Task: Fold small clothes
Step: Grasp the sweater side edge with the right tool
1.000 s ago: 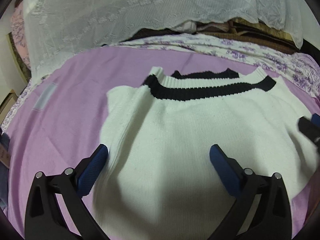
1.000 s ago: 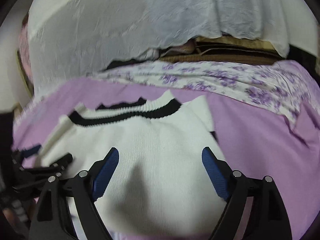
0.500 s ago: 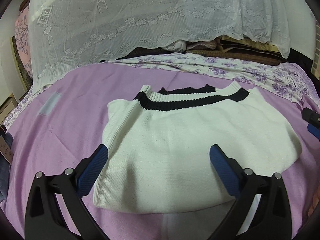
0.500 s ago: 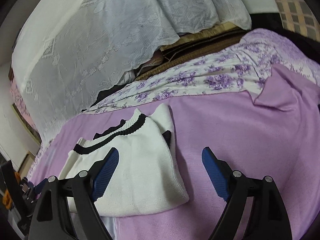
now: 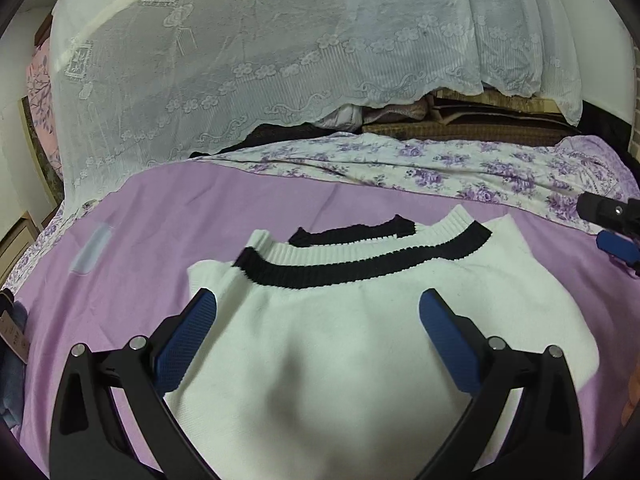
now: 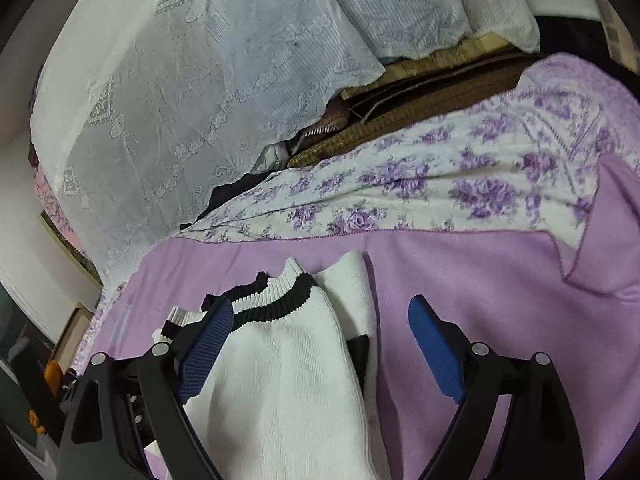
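Hovering over sweater [image 5: 360, 332] (jaws apart)

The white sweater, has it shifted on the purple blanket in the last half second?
Cannot tell. The white sweater lies folded on the purple blanket, its collar pointing toward the floral sheet as before; only the cameras clearly moved.

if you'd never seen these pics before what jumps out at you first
The white knit sweater with its black-striped ribbed collar stands out first, lying folded on the purple blanket in the middle of both views. Next come the blue-padded jaws of the left gripper and right gripper, both spread wide open above the sweater. Behind, a white lace cover drapes over a pile at the back.
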Action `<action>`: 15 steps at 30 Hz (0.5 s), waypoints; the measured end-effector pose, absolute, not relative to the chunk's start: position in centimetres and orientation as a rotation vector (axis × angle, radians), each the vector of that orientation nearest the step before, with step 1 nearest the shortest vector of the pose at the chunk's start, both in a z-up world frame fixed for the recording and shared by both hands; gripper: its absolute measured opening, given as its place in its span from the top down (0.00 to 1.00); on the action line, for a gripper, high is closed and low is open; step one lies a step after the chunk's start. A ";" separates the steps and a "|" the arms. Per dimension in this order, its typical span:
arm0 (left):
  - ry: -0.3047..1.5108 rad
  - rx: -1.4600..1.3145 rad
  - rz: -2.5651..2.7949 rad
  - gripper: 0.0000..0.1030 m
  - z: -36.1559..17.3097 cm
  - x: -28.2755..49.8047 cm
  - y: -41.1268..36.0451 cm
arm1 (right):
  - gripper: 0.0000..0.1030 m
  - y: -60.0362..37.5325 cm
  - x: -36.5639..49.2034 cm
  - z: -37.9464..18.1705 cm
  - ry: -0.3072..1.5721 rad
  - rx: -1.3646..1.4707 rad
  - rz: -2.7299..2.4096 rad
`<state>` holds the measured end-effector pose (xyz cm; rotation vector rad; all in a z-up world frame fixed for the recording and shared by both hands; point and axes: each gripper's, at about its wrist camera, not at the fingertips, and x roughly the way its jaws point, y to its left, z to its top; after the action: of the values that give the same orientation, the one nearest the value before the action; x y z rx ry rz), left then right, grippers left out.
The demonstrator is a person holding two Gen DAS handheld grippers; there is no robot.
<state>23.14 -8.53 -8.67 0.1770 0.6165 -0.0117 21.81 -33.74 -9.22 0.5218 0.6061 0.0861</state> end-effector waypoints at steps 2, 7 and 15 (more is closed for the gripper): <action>0.633 0.182 -0.011 0.04 -9.6 23.9 -8.7 | 0.12 -34.3 22.2 -10.8 0.622 0.542 0.092; 0.758 0.198 -0.026 0.04 -13.8 26.1 -9.1 | 0.12 -35.3 24.1 -14.2 0.743 0.592 0.105; 0.752 0.164 -0.044 0.04 -13.8 25.7 -8.4 | 0.12 -33.2 24.3 -14.8 0.772 0.493 0.134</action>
<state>25.73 -8.42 -13.76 0.1640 0.7516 -0.0444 24.28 -33.20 -14.75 0.4933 0.7721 0.1343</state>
